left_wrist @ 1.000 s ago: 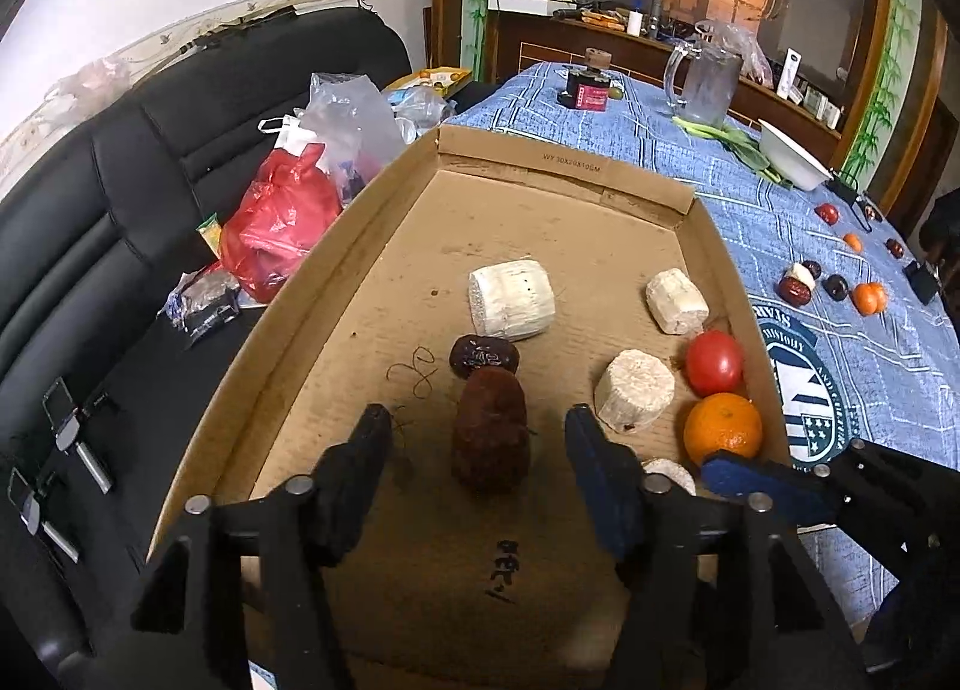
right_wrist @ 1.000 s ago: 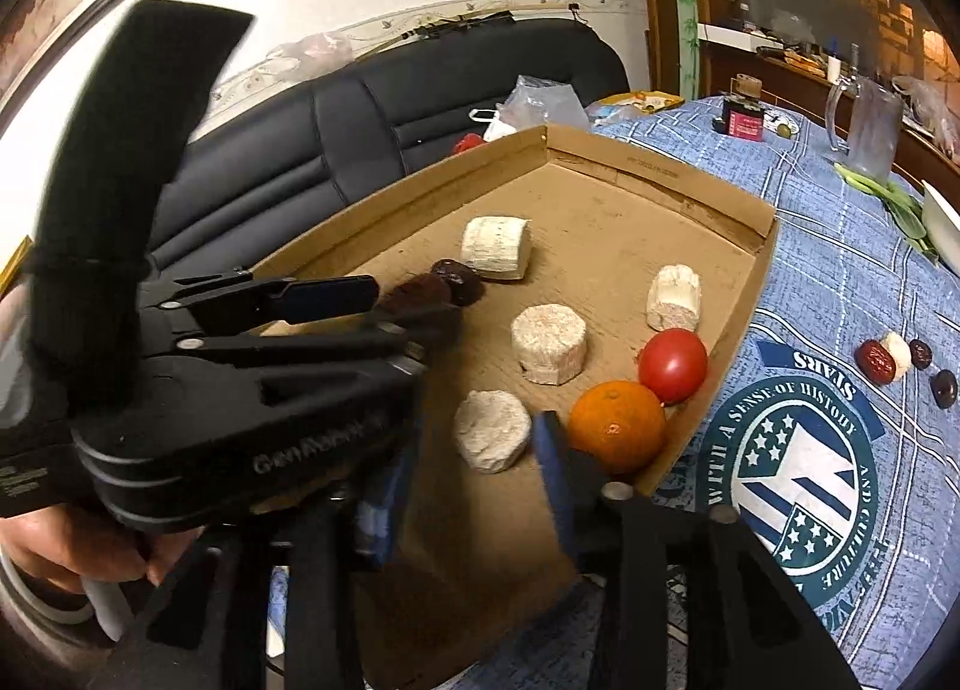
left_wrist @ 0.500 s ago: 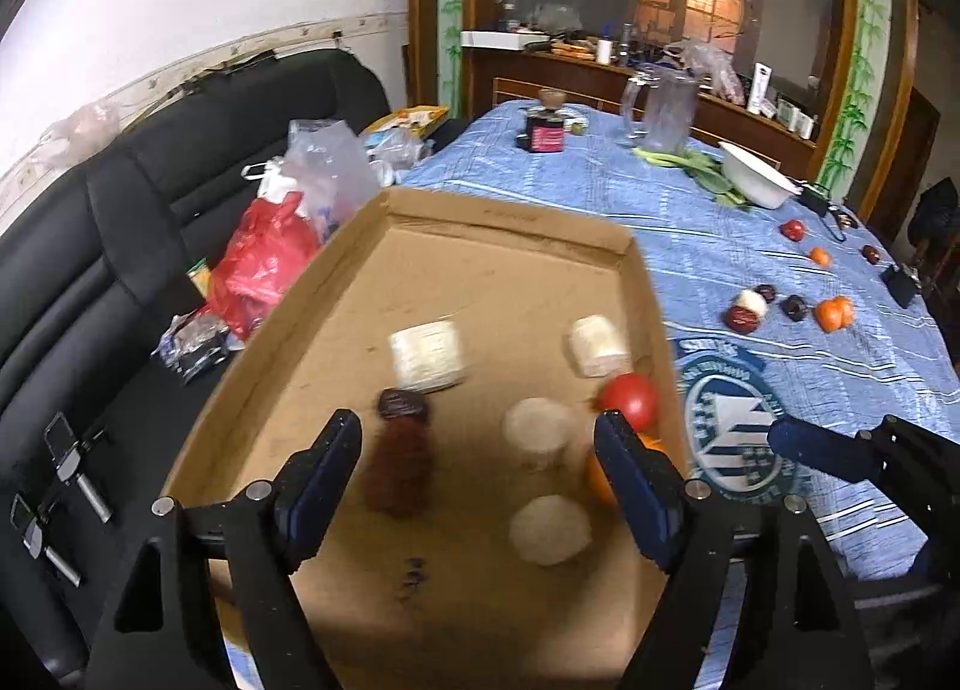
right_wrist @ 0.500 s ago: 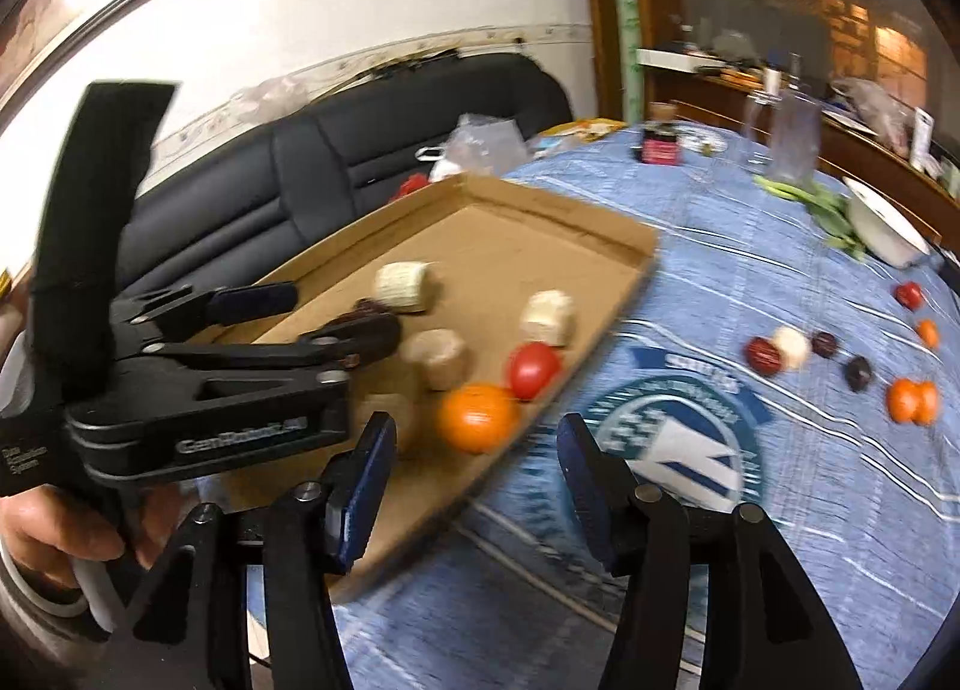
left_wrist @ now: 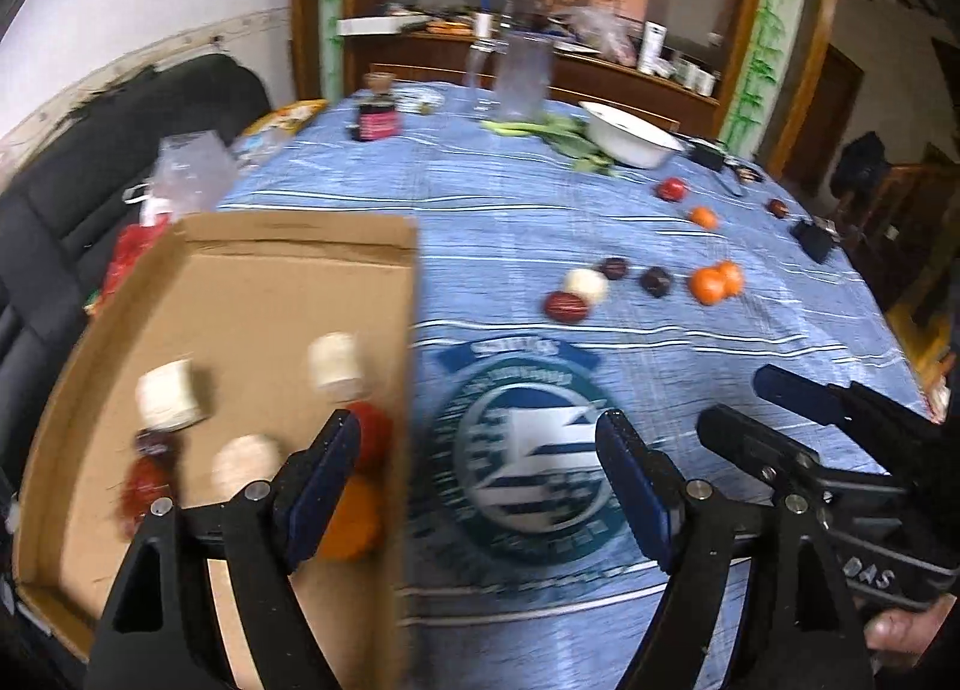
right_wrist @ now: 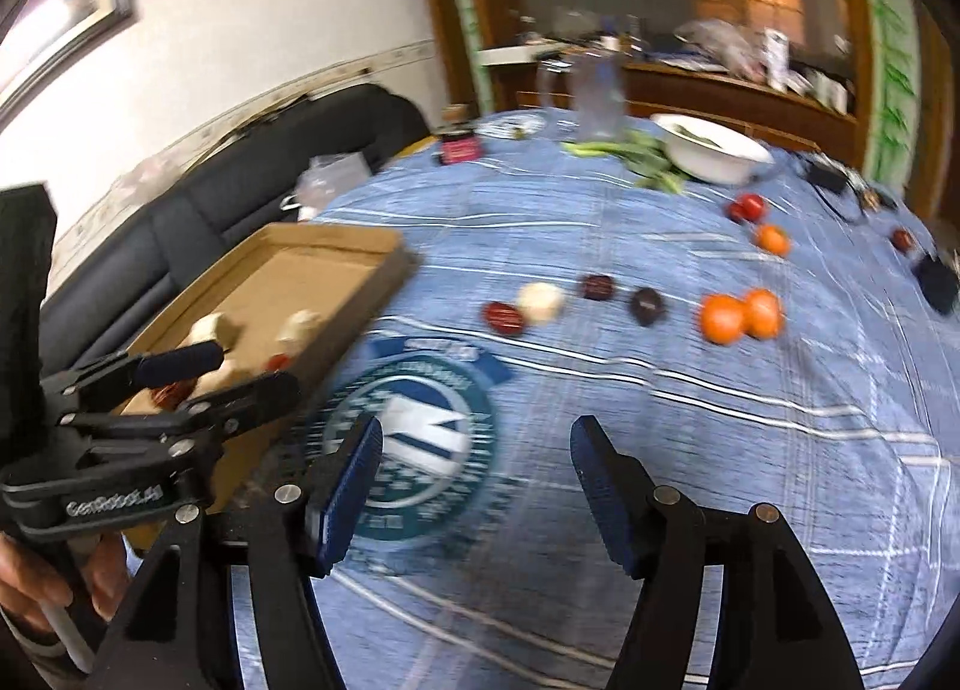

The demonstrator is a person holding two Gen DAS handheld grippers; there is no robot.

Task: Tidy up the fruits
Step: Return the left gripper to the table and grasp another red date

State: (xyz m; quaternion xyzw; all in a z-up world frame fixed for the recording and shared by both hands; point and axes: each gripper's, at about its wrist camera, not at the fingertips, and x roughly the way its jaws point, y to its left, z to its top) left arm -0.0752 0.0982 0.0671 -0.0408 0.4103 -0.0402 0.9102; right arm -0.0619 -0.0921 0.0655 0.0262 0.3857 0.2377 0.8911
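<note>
Now my cardboard tray (left_wrist: 252, 294) holds pale chunks, dates, a tomato and an orange (left_wrist: 354, 522). Both hand-held grippers, left (left_wrist: 480, 486) wide apart and right (right_wrist: 474, 486) opening, are empty, having swung from the tray over the blue worktop (right_wrist: 660, 420), where loose fruits (right_wrist: 738, 315) lie.

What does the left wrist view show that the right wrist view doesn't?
Left wrist only: the orange in the box, behind its left finger, and the dark date there.

Right wrist only: a picture frame on the wall, and the left hand-held gripper seen from the side.

Both: the cardboard box, the pair of oranges on the blue cloth, the white bowl. Both hand-held grippers are empty; the right hand-held gripper is opening.
</note>
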